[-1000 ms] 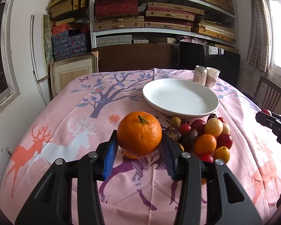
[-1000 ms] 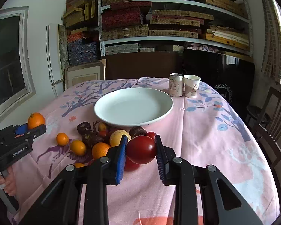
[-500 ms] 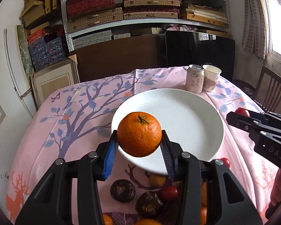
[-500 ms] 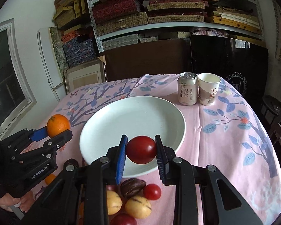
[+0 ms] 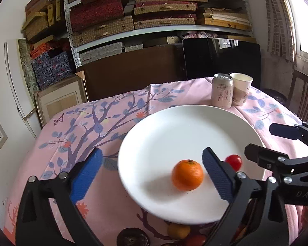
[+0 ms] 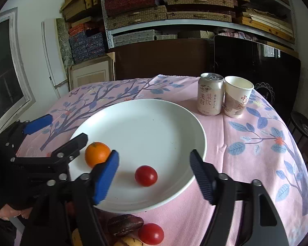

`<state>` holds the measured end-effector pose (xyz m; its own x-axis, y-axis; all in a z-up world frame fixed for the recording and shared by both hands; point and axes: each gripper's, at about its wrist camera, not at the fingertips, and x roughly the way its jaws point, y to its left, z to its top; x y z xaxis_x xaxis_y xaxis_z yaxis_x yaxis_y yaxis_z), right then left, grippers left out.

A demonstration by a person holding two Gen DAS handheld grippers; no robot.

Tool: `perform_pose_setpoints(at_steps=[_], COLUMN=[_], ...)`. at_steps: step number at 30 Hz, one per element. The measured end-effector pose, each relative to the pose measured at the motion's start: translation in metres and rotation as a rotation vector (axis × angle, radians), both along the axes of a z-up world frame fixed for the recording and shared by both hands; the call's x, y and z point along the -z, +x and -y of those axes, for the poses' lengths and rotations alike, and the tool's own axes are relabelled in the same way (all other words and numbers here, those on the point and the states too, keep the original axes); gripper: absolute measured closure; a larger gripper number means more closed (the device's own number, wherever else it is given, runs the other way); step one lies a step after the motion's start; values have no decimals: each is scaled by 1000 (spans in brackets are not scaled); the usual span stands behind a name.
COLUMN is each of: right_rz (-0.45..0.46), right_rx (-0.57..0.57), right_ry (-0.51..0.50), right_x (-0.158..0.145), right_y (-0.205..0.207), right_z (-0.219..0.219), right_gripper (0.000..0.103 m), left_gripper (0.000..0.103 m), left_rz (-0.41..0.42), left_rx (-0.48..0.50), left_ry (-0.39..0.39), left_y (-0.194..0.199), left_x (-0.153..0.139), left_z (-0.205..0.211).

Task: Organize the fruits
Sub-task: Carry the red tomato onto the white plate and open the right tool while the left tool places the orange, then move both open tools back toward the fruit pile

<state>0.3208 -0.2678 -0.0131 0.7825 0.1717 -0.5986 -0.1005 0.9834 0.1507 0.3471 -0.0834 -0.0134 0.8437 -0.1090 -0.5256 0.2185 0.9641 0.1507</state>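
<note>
Pink tablecloth: orange, tomato on plate; both claws opening, empty; right view alone shows hand.

White walls surround metal shelves stacked with woven boxes; daylight enters a window beside a wooden chair.

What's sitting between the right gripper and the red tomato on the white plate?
Nothing visible. The right gripper, jaws opening, has the red tomato lying free between its fingers on the white plate; the orange sits off to one side.
</note>
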Motion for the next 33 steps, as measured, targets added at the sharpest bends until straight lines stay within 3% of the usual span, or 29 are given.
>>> perform_pose_setpoints(at_steps=[6,12,15,19,21,25,27,33], right_rz=[-1,52,70,144,125,110,103,21], right_rx=[35,-6,-18,-13,-5,2,-4,-155], right_ry=[32,36,52,155,137,103,78,52], right_x=[-11,-26,-31,-30,-25,-13,-6,12], right_y=[-22,-75,-98,-126,-134,-145,-144,-139], right_z=[14,10,6,1,-5,-12,-18,-48], right_gripper=[6,4,4,4,4,4,4,4], left_gripper=[5,4,4,4,4,4,4,4], left_rz=[-30,-167,-158,-47,3,68,44,-57], left_rx=[28,101,71,5,-42,-155,-183,-73], left_ry=[-19,-19,-66,-173,-225,-188,-147,-183], left_y=[-29,-87,-117,-150,-157,-160,-155,-149], left_x=[-13,-4,1,1,1,4,9,16], left_z=[-25,-73,-102,-131,-145,-158,-158,-154])
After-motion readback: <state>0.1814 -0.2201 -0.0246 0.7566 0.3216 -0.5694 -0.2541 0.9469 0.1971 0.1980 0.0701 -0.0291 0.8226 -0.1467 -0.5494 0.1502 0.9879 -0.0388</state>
